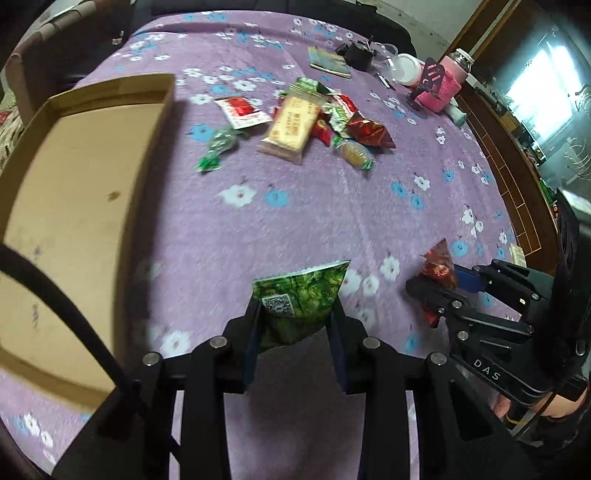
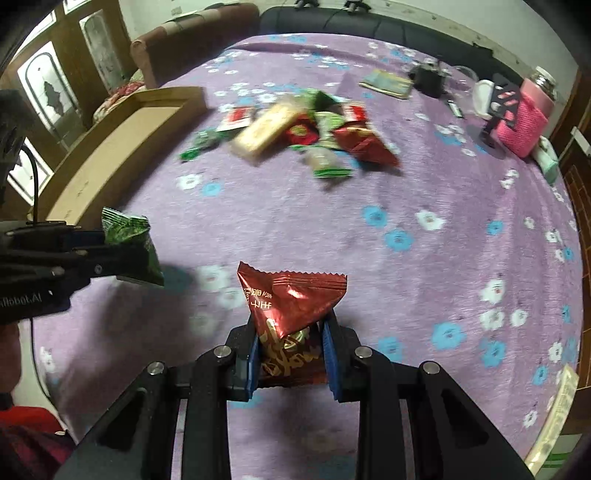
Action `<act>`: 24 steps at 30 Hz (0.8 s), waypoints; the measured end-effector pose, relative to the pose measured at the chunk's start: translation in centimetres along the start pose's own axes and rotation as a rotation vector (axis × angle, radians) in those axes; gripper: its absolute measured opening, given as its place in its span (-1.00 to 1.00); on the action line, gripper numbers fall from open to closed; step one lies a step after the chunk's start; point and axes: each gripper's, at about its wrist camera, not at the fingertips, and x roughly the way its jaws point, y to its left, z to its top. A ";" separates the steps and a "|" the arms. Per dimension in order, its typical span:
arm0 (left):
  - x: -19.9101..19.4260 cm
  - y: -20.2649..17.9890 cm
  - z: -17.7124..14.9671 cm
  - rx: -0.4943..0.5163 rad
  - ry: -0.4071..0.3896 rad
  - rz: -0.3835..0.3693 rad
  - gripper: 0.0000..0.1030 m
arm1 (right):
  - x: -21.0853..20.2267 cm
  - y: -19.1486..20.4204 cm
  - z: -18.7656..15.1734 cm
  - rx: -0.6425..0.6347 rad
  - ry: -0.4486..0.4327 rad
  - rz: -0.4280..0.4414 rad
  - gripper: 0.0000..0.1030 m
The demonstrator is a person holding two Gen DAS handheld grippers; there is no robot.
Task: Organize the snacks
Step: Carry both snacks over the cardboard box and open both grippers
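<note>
My left gripper (image 1: 295, 314) is shut on a green snack packet (image 1: 301, 295), held above the purple flowered cloth; the same green packet (image 2: 129, 240) shows at the left of the right wrist view. My right gripper (image 2: 290, 332) is shut on a red snack packet (image 2: 291, 302), which also appears as the red packet (image 1: 439, 271) at the right of the left wrist view. A pile of snacks (image 1: 306, 118) lies further up the table, with the beige biscuit pack (image 2: 266, 127) in it. An open cardboard box (image 1: 74, 192) sits to the left of the left gripper.
At the table's far right stand a pink knitted bottle sleeve (image 1: 443, 86), a white cup (image 1: 406, 68), a black object (image 1: 358, 55) and a booklet (image 1: 328, 61). A sofa (image 2: 192, 33) lies beyond the far edge. A wooden rim (image 1: 509, 173) bounds the right side.
</note>
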 end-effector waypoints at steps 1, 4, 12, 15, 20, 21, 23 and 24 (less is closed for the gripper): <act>-0.3 0.3 -0.3 -0.004 -0.001 0.009 -0.32 | 0.0 0.9 0.3 -0.013 -0.002 0.010 -0.46; -1.2 1.6 -1.2 -0.029 -0.006 0.014 -0.32 | 0.0 3.5 1.5 -0.056 -0.018 0.034 -0.46; -5.5 7.9 -1.9 -0.130 -0.083 0.067 -0.31 | 0.9 11.0 6.5 -0.215 -0.066 0.097 -0.46; -6.3 10.7 -1.0 -0.175 -0.112 0.105 -0.31 | 1.8 13.7 8.8 -0.258 -0.078 0.129 -0.46; -6.8 15.4 1.5 -0.239 -0.133 0.166 -0.31 | 3.9 16.8 12.6 -0.277 -0.094 0.148 -0.46; -6.6 16.3 2.4 -0.246 -0.134 0.175 -0.31 | 4.4 17.1 13.4 -0.269 -0.091 0.154 -0.46; -6.1 17.9 4.2 -0.256 -0.138 0.204 -0.31 | 5.6 17.5 15.5 -0.247 -0.093 0.154 -0.46; -5.8 18.4 4.9 -0.256 -0.139 0.215 -0.31 | 6.2 17.6 16.4 -0.241 -0.092 0.145 -0.46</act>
